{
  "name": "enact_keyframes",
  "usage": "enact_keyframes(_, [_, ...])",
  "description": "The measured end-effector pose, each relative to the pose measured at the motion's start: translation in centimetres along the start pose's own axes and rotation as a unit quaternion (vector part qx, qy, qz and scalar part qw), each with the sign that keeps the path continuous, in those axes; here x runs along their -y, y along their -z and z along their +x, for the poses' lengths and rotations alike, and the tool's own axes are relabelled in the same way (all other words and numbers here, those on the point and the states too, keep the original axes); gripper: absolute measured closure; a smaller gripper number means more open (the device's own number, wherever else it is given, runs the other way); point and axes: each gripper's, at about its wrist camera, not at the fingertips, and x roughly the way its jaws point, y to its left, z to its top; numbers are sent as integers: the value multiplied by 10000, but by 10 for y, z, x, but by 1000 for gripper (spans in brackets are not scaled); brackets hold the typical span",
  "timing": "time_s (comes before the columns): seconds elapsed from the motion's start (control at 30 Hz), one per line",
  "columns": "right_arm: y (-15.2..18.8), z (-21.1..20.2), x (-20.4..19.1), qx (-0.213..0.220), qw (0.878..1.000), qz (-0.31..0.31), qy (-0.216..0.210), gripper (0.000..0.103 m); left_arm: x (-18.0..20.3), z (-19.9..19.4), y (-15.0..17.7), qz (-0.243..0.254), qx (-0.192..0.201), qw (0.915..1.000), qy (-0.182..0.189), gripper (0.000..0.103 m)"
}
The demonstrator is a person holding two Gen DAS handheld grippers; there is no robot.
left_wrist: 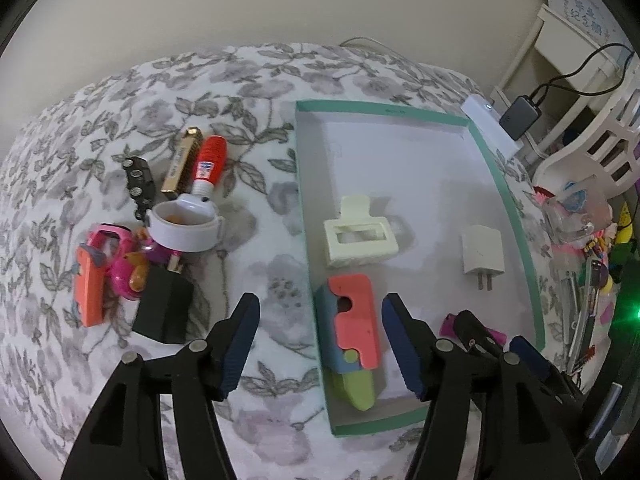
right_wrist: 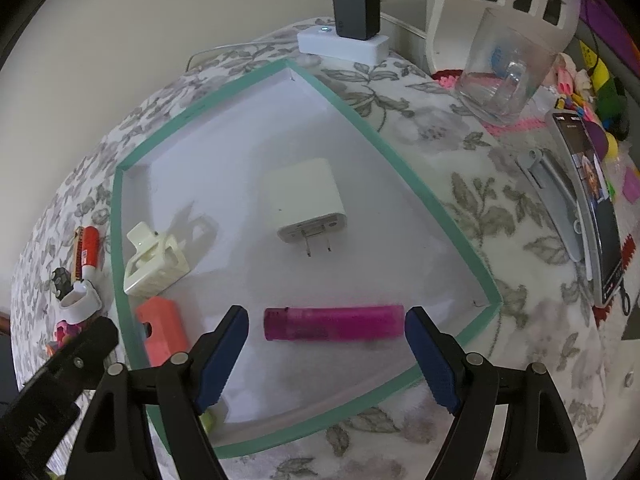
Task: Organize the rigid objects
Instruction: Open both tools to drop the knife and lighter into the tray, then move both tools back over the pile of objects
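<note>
On a floral tablecloth [left_wrist: 260, 92], left to right. Loose cluster at left: orange-and-pink toy [left_wrist: 90, 284], black block [left_wrist: 164, 310], black toy car [left_wrist: 140, 184], white ring-shaped holder [left_wrist: 184, 226], gold harmonica [left_wrist: 182, 164] and red-capped tube [left_wrist: 210, 164] lying side by side.

Left gripper [left_wrist: 320, 340] — jaws apart, gripping nothing; they straddle the tray's near-left wall and a coral-blue-green toy knife [left_wrist: 354, 332] lying inside, pads clear of it.

Teal-rimmed tray [right_wrist: 400, 152], white floor, holding: cream hair claw clip [right_wrist: 154, 264], white plug charger [right_wrist: 306, 200] with prongs toward the camera, magenta lighter [right_wrist: 334, 323].

Right gripper [right_wrist: 326, 360] — jaws wide, empty; the lighter lies flat on the tray floor between the fingertips, untouched.

Beyond the tray: white power strip [right_wrist: 340, 46] with black adapter [right_wrist: 356, 12]. At right: clear glass mug [right_wrist: 504, 80], phone [right_wrist: 592, 204].
</note>
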Motion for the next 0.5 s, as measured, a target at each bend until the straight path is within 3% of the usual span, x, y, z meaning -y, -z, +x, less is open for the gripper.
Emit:
enact_keyframes(0.23, [1,-2,-9,79,9998,-162,-39,13,-28,-7,-6,-420,17,9987,-271,35])
enact_keyframes(0.3, [2,-3,-14,124,9996,-253,-60,2,-40,-9,-7,-633,28,9975,-320,30])
enact_keyframes(0.37, [3,-4,-20,153,9992,-350,-107,0,-58,-11,-7,-943,58,9949,-344,11])
enact_keyframes(0.5, [4,-6,-28,202,9986,-467,-112,0,-92,-15,-6,-1410,95,9883,-565,11])
